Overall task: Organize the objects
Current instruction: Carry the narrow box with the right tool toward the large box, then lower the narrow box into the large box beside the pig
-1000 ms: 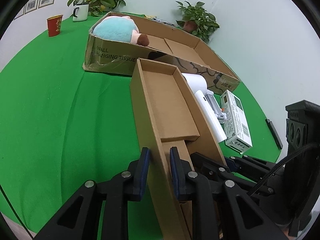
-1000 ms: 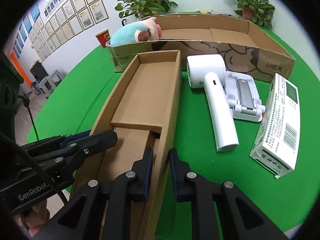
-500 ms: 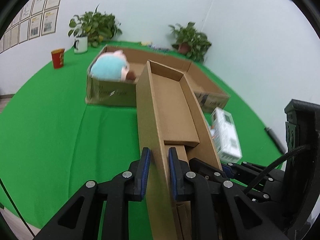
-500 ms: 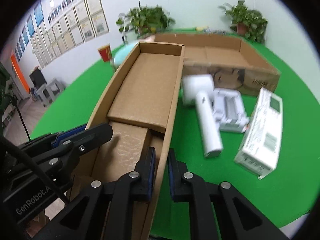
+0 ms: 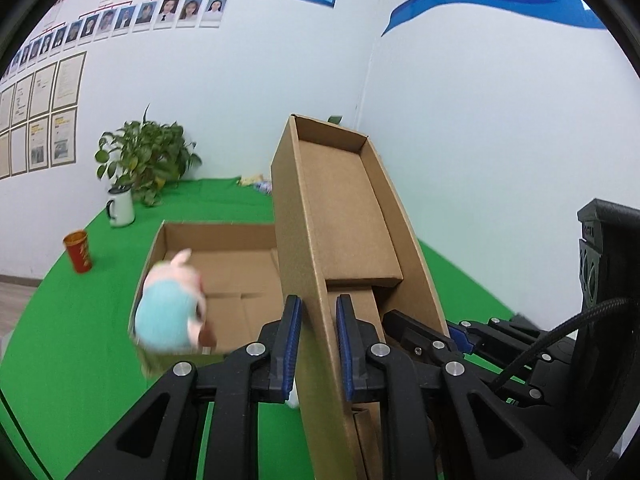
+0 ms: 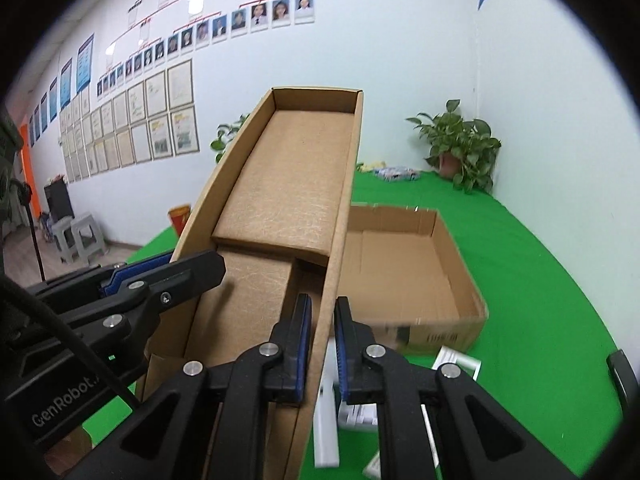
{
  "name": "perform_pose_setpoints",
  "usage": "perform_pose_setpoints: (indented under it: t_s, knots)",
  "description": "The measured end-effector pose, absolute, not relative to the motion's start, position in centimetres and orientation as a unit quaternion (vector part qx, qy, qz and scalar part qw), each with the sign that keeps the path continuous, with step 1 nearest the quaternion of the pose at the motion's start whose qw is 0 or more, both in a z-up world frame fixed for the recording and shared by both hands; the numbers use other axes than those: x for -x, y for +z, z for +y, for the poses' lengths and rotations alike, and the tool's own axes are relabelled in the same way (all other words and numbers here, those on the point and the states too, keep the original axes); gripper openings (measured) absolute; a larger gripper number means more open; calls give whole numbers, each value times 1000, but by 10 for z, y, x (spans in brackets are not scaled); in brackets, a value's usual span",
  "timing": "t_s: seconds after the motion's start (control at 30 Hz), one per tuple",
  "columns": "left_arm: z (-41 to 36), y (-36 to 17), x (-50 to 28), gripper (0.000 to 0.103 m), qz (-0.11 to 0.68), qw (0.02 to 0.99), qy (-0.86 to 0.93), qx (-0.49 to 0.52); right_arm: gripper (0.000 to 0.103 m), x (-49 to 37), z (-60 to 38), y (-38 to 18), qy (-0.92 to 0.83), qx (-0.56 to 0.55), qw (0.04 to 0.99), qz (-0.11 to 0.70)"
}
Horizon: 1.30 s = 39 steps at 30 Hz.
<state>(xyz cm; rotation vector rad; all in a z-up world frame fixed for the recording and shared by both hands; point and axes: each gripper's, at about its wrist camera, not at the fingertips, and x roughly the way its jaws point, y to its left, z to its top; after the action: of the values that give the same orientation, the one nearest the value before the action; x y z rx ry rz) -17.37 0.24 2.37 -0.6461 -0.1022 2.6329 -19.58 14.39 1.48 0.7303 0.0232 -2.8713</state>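
A long narrow cardboard box (image 5: 340, 216) (image 6: 288, 184) hangs in the air, tilted up at its far end. My left gripper (image 5: 316, 344) is shut on its left side wall. On the right side wall my right gripper (image 6: 322, 344) is shut. Each gripper shows in the other's view, the right gripper (image 5: 452, 336) and the left gripper (image 6: 160, 276). Below lies a big shallow cardboard tray (image 5: 224, 240) (image 6: 452, 276) on the green table, with a pink and blue plush toy (image 5: 170, 312) in its near left corner.
White items (image 6: 326, 420) lie on the green cloth (image 6: 540, 300) under the lifted box, blurred. A red cup (image 5: 79, 251) and a white mug with a plant (image 5: 120, 208) stand at the far left. A potted plant (image 6: 460, 152) stands in the back right corner.
Both grippers have risen with the narrow box, lifting it off the table and tipping its far end upward. The tray and the white items now lie below it.
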Motion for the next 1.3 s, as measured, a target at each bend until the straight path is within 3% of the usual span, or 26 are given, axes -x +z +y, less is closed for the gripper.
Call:
perform_pose_setpoints:
  t_s: [0.27,0.6,1.3]
  knots:
    - [15,54,216,15,-27,214,950,225,11,230,144,30,-967,-239,89,23]
    - [9,54,283,15,-26,186,948,258,11,287,134,25,-958,-266,108,23]
    - [-9,-67,450,14,3,141,909,392,11,409,125,-67,-899,-407,155,-50]
